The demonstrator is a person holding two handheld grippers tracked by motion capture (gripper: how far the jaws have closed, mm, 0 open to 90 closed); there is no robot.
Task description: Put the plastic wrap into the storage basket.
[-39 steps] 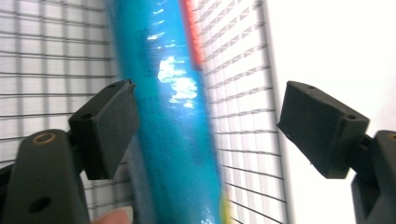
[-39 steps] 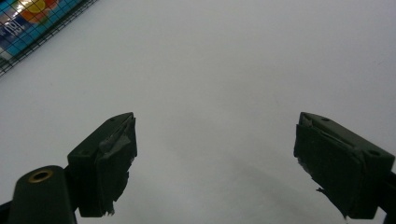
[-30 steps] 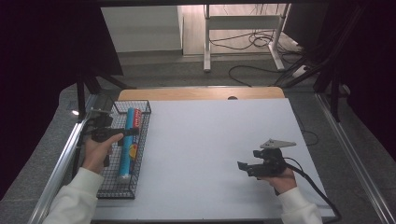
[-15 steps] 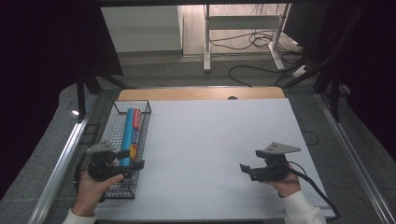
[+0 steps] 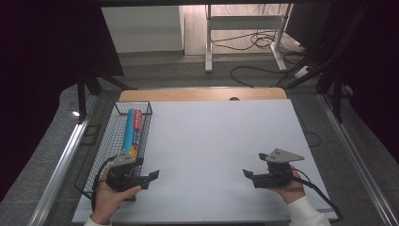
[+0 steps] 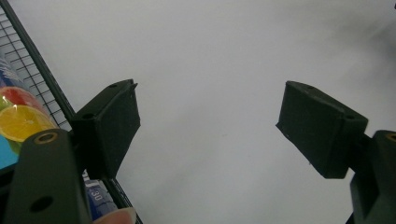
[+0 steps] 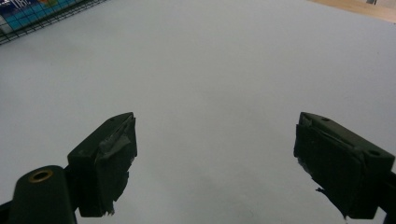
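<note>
— Two grippers over white table [image 5: 221, 141]; room to move?
— Ample. Centre bare; wire basket [image 5: 107, 141] lines left edge, toothpaste box [image 5: 131, 134] lying inside it.
— Poses?
— Left gripper [image 5: 153, 175] at basket's near corner, level, pointing right, jaws apart w/ nothing between. Right gripper [image 5: 246, 173] near right front, pointing left, jaws wide, empty.
— Change vs. earlier?
— Left hand pulled back out of basket toward near edge; jaws narrowed slightly. Right barely shifted.
</note>
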